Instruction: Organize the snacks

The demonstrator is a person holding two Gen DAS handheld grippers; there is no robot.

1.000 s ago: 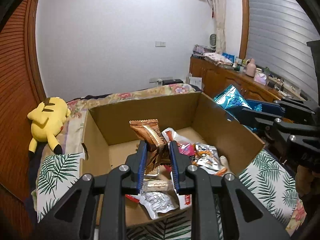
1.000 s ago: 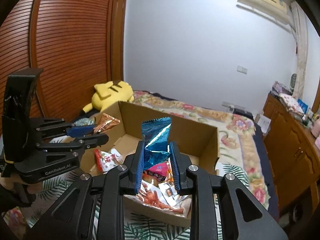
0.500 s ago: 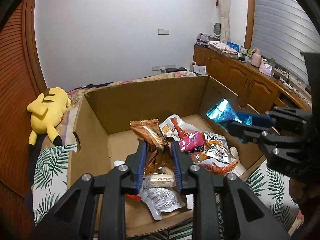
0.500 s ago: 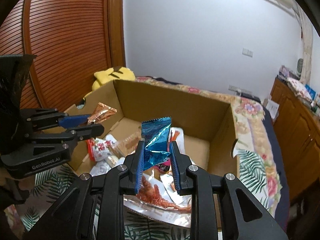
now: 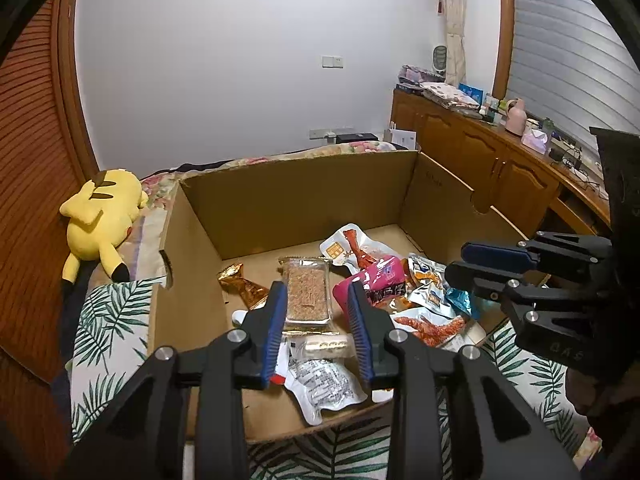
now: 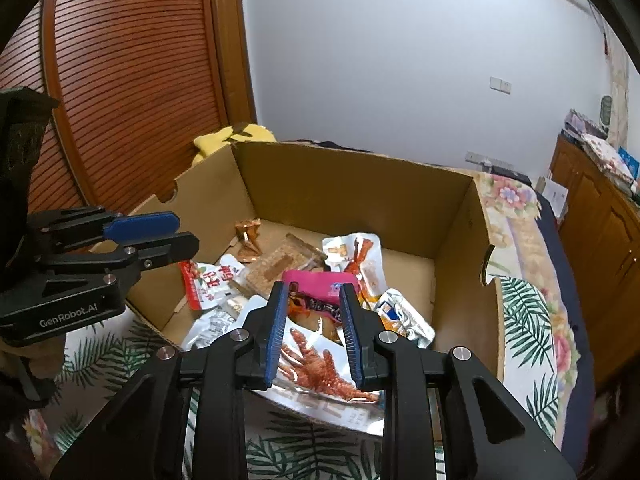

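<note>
The left gripper is held just above the near part of an open cardboard box, angled down into it; its fingers are spread apart and nothing is gripped between them. The right gripper is poised over the box's near right corner, likewise tilted downward, with its fingers parted and empty. On the left gripper's body, as seen from the right wrist view, the lettering "GenRobot.AI" is read.

The snacks are found inside the box, piled on its floor. A copper-coloured packet lies apart toward the left wall. A clear-wrapped brown bar is seen between the left fingers' line of sight, resting on the heap. A pink packet with dark printing sits in the middle, and a silver pouch with a chicken-foot picture lies nearest the right gripper. A blue foil packet is partly hidden at the right edge of the heap. The print on the wrappers cannot be made out.
</note>
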